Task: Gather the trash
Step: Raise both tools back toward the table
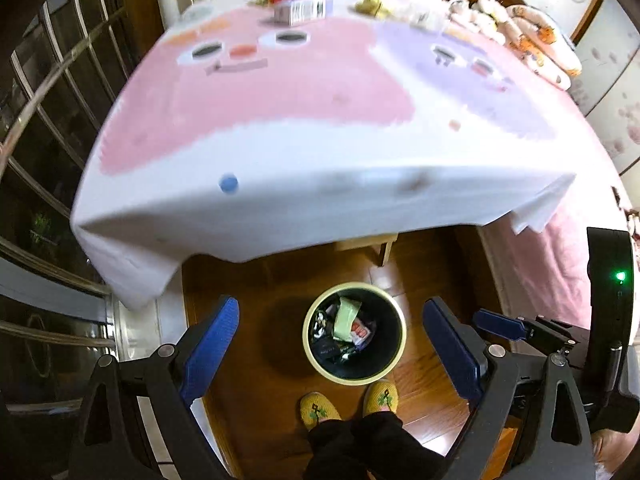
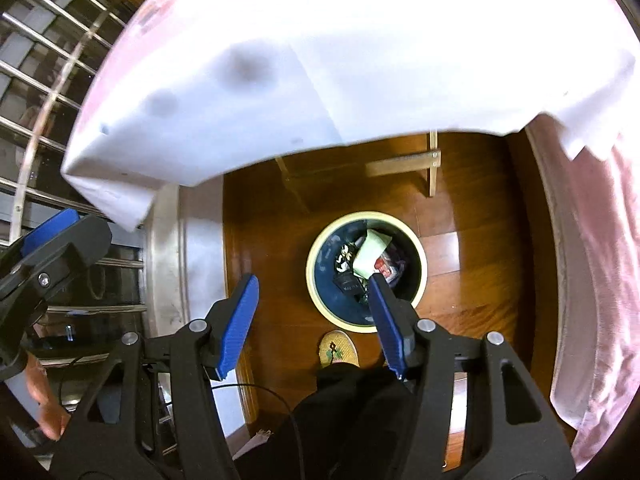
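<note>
A: Nearest to us, the left gripper has its blue fingers spread wide with nothing between them.

B: Same on our right gripper: fingers apart, holding nothing. Its right finger overlaps the bin's near rim in the right wrist view.

A: Below both we see our slippers and dark trouser legs on the wooden floor.

B: Just ahead of the toes stands the bin, round, dark inside with a pale yellow rim. In the left wrist view it sits between our fingers.

A: The trash lies inside it: a pale green wrapper, a red-and-white packet and some dark pieces.

B: The right wrist view shows the same bin and trash, with one slipper touching the rim's near side.

A: Beyond the bin, the desk is covered by a white cloth with pink and lilac cartoon faces; its front edge hangs over the floor, and a wooden leg shows under it.

B: At the far end of the desk sit a small box with a barcode and some blurred red and yellow items beside it.

A: Left of us are window bars; to the right, a bed with pink bedding, and soft toys at the far right.
</note>
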Demonstrator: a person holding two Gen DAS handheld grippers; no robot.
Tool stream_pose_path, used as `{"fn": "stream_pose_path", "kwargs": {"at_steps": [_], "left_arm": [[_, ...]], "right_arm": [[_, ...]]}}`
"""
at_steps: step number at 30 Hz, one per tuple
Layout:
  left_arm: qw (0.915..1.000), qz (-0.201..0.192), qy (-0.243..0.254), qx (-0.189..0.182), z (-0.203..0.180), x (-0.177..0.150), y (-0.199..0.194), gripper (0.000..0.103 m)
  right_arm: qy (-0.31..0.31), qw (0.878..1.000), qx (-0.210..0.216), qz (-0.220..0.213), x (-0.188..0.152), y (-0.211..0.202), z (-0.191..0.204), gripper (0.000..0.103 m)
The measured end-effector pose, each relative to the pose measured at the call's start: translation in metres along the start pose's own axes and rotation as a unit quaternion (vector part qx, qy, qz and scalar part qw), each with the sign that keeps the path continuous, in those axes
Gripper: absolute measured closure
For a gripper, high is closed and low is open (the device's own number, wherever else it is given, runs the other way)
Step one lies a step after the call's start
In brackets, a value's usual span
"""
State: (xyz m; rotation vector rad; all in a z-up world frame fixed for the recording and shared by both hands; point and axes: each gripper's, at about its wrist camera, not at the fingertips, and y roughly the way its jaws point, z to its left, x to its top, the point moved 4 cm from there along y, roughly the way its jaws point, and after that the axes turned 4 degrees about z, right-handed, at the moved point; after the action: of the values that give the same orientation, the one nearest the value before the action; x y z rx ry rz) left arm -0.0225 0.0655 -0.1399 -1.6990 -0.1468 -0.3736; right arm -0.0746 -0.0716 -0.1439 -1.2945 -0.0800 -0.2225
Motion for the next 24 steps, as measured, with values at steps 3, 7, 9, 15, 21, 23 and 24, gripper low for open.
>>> {"fn": "stream_pose_path", "kwargs": {"at_steps": [3, 7, 9, 15, 21, 23, 24], "left_arm": [[0.9996, -0.024, 0.012, -0.003, 0.002, 0.006, -0.033, 0.009], [0.9984, -0.049, 0.029, -0.001, 0.006, 0.014, -0.063, 0.009], [0.9979, -0.056, 0.033, 0.002, 0.009, 0.02, -0.075, 0.009], [0.9955, -0.084, 0.043, 0.011, 0.012, 0.044, -0.105, 0.009], [0.9926, -0.108, 0.053, 0.016, 0.005, 0.072, -0.127, 0.009], [0.9913, -0.116, 0.058, 0.021, 0.001, 0.083, -0.133, 0.009], [0.9908, -0.12, 0.059, 0.023, 0.0, 0.087, -0.136, 0.009]], "right_arm": [[-0.004, 1.0, -0.001, -0.015, 0.003, -0.026, 0.01, 0.049], [-0.007, 0.999, -0.006, -0.045, 0.012, -0.065, 0.024, 0.049], [-0.008, 0.998, -0.007, -0.06, 0.016, -0.081, 0.028, 0.049], [-0.013, 0.994, -0.009, -0.104, 0.034, -0.126, 0.036, 0.049], [-0.016, 0.991, -0.006, -0.133, 0.054, -0.159, 0.038, 0.049], [-0.021, 0.99, -0.005, -0.141, 0.063, -0.166, 0.038, 0.049], [-0.024, 0.989, -0.005, -0.145, 0.068, -0.168, 0.038, 0.049]]}}
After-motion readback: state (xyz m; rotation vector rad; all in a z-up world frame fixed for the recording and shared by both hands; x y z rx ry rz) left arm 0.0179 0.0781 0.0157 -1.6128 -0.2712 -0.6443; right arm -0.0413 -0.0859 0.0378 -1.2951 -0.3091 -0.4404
